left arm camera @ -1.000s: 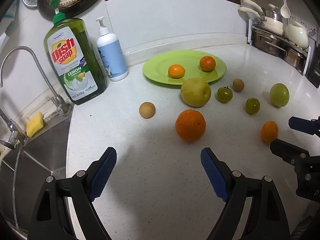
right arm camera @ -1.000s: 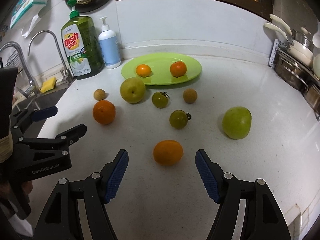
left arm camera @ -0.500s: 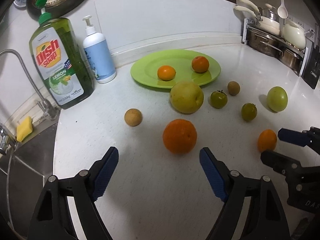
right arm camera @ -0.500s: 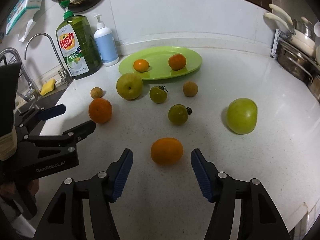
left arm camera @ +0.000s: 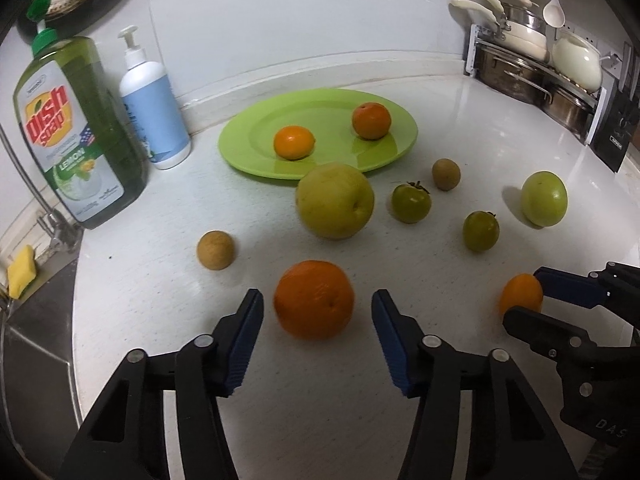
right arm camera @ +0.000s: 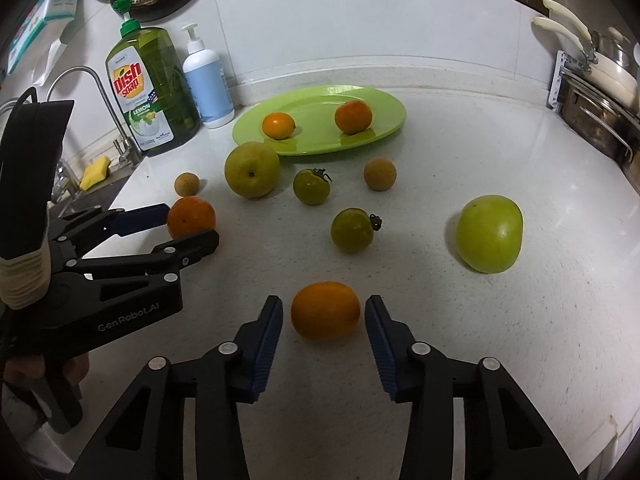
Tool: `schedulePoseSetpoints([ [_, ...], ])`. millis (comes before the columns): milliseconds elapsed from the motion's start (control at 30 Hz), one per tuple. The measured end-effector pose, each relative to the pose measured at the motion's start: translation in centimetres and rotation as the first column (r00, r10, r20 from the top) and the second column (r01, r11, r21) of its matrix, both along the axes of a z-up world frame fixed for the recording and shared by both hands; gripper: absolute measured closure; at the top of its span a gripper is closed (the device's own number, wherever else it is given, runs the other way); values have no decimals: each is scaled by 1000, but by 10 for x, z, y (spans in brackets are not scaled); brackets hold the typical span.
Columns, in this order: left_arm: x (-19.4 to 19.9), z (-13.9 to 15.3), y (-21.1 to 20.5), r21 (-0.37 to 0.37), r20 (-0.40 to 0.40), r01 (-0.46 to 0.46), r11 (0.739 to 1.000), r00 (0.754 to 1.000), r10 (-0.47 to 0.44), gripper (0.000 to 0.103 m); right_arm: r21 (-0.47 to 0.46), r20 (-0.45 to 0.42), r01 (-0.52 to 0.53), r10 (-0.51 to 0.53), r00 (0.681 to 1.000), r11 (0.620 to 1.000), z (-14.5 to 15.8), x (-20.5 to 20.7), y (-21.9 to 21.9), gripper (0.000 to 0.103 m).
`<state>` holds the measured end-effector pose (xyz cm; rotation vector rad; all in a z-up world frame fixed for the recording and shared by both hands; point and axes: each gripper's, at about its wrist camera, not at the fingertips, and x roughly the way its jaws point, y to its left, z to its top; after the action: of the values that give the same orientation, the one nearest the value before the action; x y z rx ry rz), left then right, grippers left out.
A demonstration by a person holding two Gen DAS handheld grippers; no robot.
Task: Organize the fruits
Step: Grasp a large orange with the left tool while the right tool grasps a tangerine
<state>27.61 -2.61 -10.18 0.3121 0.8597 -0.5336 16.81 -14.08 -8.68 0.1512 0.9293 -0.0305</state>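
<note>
My left gripper (left arm camera: 317, 322) straddles the big orange (left arm camera: 314, 299), jaws apart, not touching. My right gripper (right arm camera: 323, 322) brackets the small orange (right arm camera: 325, 311) likewise. Beyond, the green plate (right arm camera: 384, 98) carries two oranges.

Both grippers are black plastic frames with silver screws. Their fingers (left arm camera: 248, 336) carry ribbed blue pads. White "GenRobot.AI" lettering marks the left gripper (right arm camera: 176, 228).

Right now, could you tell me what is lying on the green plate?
Two small orange fruits sit apart on the green plate. The pear hides part of its near rim in the left view.
</note>
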Motion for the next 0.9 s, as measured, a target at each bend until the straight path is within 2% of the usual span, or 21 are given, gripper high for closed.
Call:
schedulePoseSetpoints([
  [100, 0, 0, -3, 0, 1, 9, 1000, 1000, -9, 52, 3, 0, -4, 4, 1000, 1000, 0, 1, -1, 65],
  [333, 1, 1, -7, 15, 15, 14, 1000, 1000, -15, 62, 10, -1, -13, 13, 1000, 1000, 1, 4, -3, 65],
  [900, 5, -3, -7, -4, 0, -1, 1000, 1000, 1, 63, 9, 7, -30, 30, 1000, 1000, 5, 12, -4, 65],
])
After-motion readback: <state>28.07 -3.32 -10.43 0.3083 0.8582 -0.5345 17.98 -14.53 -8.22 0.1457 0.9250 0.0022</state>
